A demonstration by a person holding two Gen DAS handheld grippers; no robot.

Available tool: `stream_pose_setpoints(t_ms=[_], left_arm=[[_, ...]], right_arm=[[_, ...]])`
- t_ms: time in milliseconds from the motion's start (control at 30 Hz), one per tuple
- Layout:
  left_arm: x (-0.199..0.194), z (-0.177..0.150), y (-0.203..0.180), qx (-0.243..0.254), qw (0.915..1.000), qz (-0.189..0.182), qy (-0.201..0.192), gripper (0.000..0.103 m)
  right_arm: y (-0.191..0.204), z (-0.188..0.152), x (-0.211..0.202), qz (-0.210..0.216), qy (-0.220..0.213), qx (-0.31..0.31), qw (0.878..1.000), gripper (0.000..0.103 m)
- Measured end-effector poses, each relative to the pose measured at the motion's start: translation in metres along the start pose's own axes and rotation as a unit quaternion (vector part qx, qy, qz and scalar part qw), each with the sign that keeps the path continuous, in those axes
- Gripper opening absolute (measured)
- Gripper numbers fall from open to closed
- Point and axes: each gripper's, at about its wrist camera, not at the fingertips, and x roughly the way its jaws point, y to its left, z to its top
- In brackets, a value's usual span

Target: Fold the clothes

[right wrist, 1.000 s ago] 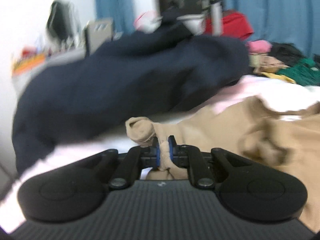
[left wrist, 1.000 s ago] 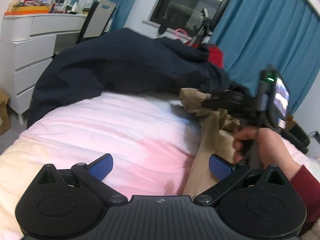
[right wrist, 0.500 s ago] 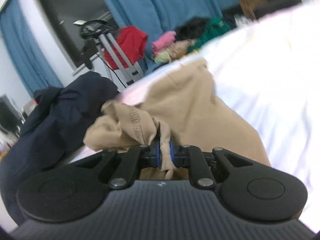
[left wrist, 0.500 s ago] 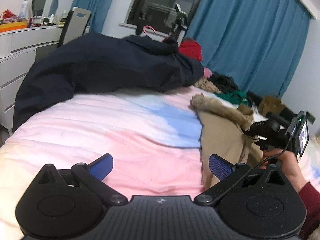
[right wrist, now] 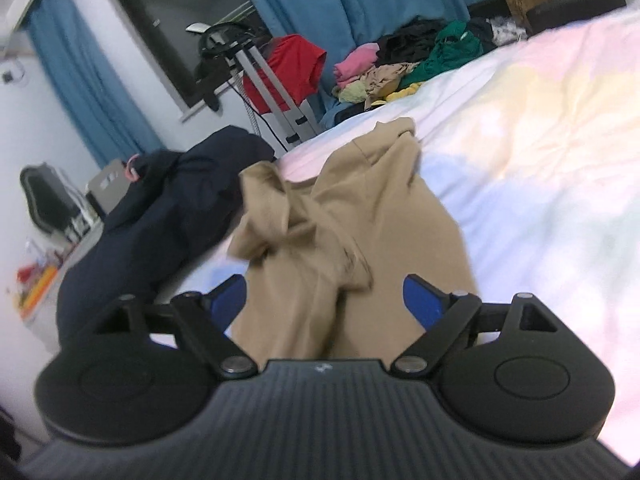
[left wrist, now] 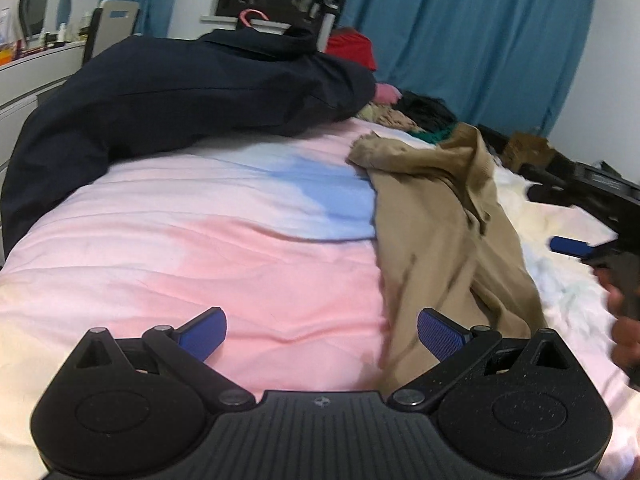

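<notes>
A tan garment [left wrist: 444,232] lies crumpled in a long strip on the pastel bed cover [left wrist: 224,240]; it also shows in the right wrist view [right wrist: 340,232]. My left gripper [left wrist: 322,334] is open and empty, low over the cover, with the garment's near end by its right finger. My right gripper [right wrist: 324,300] is open, its jaws spread on either side of the garment's near end, holding nothing. One blue fingertip of the right gripper [left wrist: 570,247] shows at the right edge of the left wrist view.
A big dark navy coat [left wrist: 180,100] lies along the bed's far left side. A pile of mixed clothes [right wrist: 404,64] sits beyond the bed's far end, near a red cloth [right wrist: 294,64] on a stand. A white dresser [left wrist: 28,76] stands at left.
My right gripper opened and let go of the tan garment, which dropped onto the bed. The right gripper pulled back toward the right. The left gripper stayed open and barely moved.
</notes>
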Motion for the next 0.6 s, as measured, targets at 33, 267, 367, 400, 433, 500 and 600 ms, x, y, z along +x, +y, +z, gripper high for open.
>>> stream_pose_setpoints(t_ms=[33,267,367,400,433,500,600], left_arm=[[-0.003,0.0,-0.001,0.001,1.0,-0.006,0.007,0.102],[-0.034,0.011,0.019,-0.03,0.9931,-0.071,0.088,0.1],[-0.034,0.012,0.051,-0.064,0.9826,-0.113,0.133,0.1],[-0.034,0.012,0.061,-0.075,0.978,-0.127,0.147,0.1],[-0.035,0.013,0.072,-0.086,0.9729,-0.141,0.162,0.1],[-0.035,0.014,0.093,-0.108,0.9609,-0.169,0.191,0.1],[-0.022,0.0,0.123,-0.154,0.9426,-0.192,0.226,0.096]], right_arm=[[0.002,-0.004,-0.016,-0.004,0.003,-0.009,1.0,0.087],[-0.014,-0.044,-0.131,0.035,0.003,-0.025,0.999,0.087],[-0.024,-0.064,-0.161,0.048,0.009,-0.031,0.998,0.087],[-0.027,-0.07,-0.167,0.047,0.013,-0.031,0.998,0.087],[-0.032,-0.074,-0.17,0.045,0.016,-0.022,0.999,0.087],[-0.04,-0.08,-0.173,0.038,0.025,0.001,0.999,0.088],[-0.04,-0.077,-0.171,0.043,0.021,0.014,0.999,0.088]])
